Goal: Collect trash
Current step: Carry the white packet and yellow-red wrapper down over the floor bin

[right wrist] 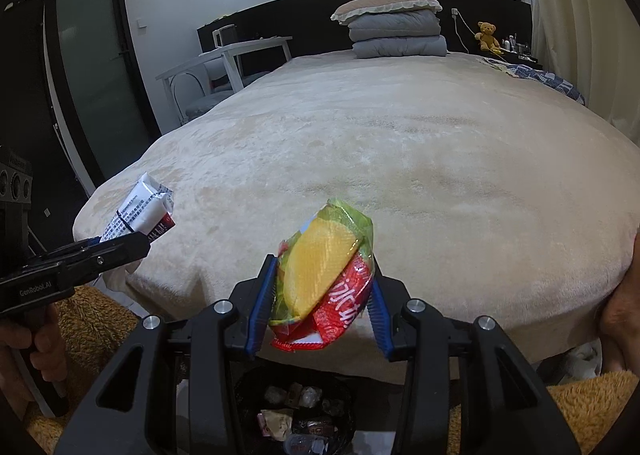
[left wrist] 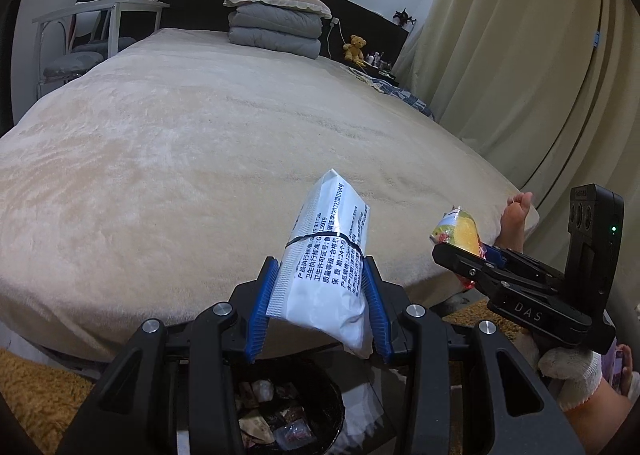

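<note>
Angling downward: left gripper [left wrist: 320, 295] pinching white packet [left wrist: 326, 251]; right gripper [right wrist: 320, 295] pinching snack bag [right wrist: 324, 275].

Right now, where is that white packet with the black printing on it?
The white packet is clamped in the left gripper, held in the air at the foot of the bed, above the black trash bin on the floor.

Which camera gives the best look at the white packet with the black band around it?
The left wrist view: the white packet fills the centre, held between the left hand-held gripper pads, print readable. The right wrist view shows it small at the left edge, partly hidden.
</note>
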The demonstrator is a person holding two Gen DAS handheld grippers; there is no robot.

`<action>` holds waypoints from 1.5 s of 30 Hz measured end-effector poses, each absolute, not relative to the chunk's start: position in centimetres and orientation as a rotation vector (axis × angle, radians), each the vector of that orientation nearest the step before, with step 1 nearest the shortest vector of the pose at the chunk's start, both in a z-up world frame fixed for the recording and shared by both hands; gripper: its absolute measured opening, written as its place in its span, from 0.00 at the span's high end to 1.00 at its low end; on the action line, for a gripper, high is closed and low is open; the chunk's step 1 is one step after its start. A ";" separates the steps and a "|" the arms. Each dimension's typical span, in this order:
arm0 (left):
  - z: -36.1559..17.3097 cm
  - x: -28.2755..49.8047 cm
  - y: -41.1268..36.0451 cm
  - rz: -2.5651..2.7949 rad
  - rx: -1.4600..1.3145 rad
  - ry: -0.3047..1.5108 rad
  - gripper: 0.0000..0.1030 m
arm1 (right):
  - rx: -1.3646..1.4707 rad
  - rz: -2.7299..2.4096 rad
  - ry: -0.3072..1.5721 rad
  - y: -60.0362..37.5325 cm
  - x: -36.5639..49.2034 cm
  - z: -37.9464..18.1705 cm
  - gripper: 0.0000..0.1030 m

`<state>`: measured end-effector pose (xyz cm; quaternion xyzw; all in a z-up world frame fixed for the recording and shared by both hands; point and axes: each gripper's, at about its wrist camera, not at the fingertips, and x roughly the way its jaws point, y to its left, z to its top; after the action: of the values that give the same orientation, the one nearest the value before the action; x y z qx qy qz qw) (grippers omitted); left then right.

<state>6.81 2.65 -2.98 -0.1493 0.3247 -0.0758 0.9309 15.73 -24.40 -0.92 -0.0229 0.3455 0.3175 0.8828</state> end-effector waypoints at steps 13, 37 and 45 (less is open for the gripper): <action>-5.4 4.0 -0.1 -0.177 -0.270 0.743 0.61 | -0.027 0.674 0.753 -25.5 11.8 -1.6 0.58; -11.6 4.3 -0.4 -0.171 -0.306 1.030 0.61 | -0.051 0.738 0.986 -25.6 11.9 -5.5 0.58; -13.4 4.9 -0.3 -0.149 -0.322 1.116 0.61 | -0.047 0.748 1.111 -24.8 12.6 -7.7 0.58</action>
<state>4.94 -0.28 -13.38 -0.1521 0.5266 -0.0704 0.8334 12.58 -24.82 -7.75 -0.0217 0.5149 0.3468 0.7837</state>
